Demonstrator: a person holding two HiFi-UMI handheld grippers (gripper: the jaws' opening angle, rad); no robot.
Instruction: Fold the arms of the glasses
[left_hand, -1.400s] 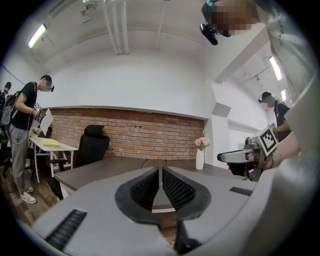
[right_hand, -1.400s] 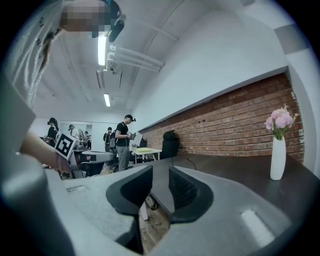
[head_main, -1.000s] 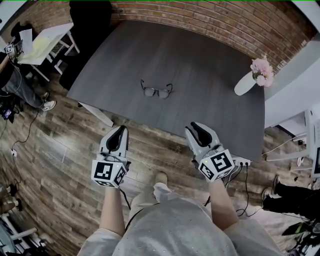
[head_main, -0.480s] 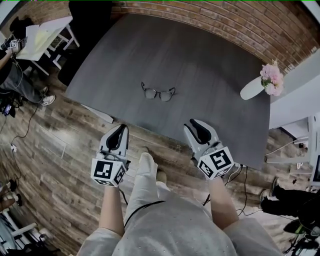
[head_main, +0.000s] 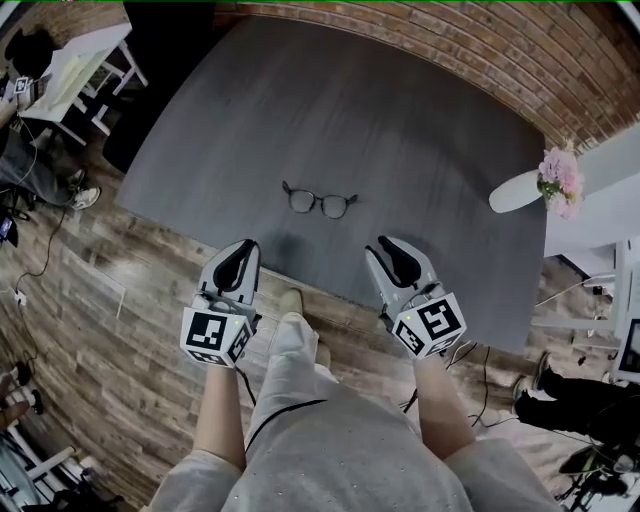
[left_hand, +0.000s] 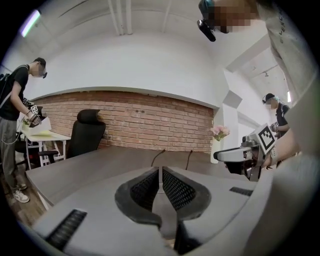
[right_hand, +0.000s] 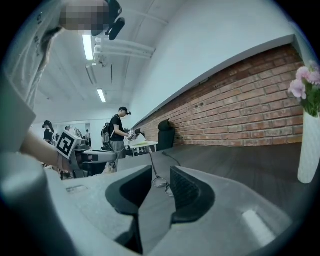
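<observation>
Plainly, the left gripper had its jaws drawn together to a thin slit with nothing in them, its tips at the near edge of the grey table. Beside it, the right gripper stood wide. Its jaws had just been opening, and they gripped nothing. The glasses lay on the table ahead of both grippers, roughly midway between their 2 lines of aim and touching neither, with the 2 arms unfolded and pointing away from the grippers. Through the right gripper's gap the lenses showed, farther out on the table. Well off to that gripper's outer side stood a white vase of pink flowers. Beyond the table ran a brick wall.
</observation>
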